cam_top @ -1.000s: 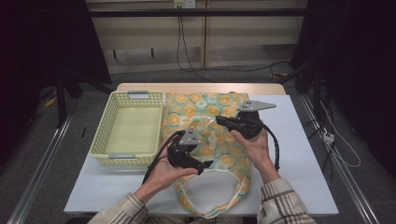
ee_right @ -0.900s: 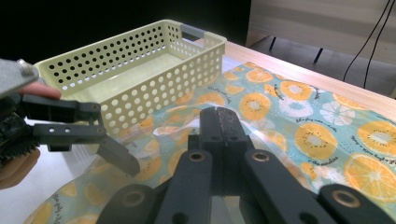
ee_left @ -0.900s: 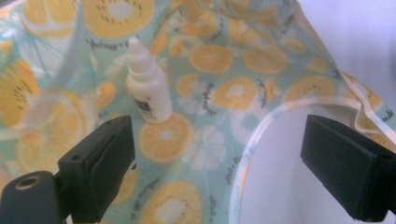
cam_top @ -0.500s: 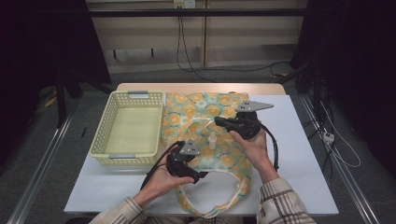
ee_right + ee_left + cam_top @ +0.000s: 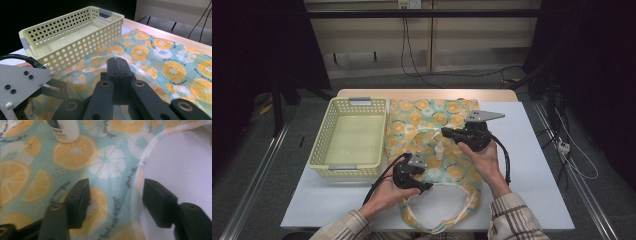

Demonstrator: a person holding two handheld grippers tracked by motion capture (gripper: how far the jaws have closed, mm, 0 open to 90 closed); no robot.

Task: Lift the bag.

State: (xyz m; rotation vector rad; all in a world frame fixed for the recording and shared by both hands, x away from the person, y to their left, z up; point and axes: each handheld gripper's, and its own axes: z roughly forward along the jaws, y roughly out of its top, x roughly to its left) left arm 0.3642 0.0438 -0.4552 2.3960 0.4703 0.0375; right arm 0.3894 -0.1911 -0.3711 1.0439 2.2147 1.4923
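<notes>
A teal cloth bag printed with orange and white citrus slices (image 5: pixel 432 135) is lying flat down the middle of the white table (image 5: pixel 537 165), its top end reaching the far wooden edge and its pale looped handle (image 5: pixel 439 220) lying toward the near edge. A small white bottle with a dark label (image 5: pixel 439 150) is standing on the cloth near the bag's centre, and in the left gripper view its base (image 5: pixel 64 129) is sitting on an orange-slice print just beyond the jaws. The left gripper (image 5: pixel 428 187) is hovering low over the near part of the bag with its jaws spread wide; in its own view (image 5: pixel 113 203) one jaw is lying over the printed cloth and the other over bare table, with the pale handle strip (image 5: pixel 137 187) running between them, and whether they are touching the cloth cannot be told. The right gripper (image 5: pixel 446 132) is resting over the bag's right half, pointing toward the left edge of the table; its jaws (image 5: pixel 119 65) are pressed together, apparently holding nothing. A pale yellow perforated plastic basket (image 5: pixel 319 150) is sitting on the left side of the table, just beside the bag.
</notes>
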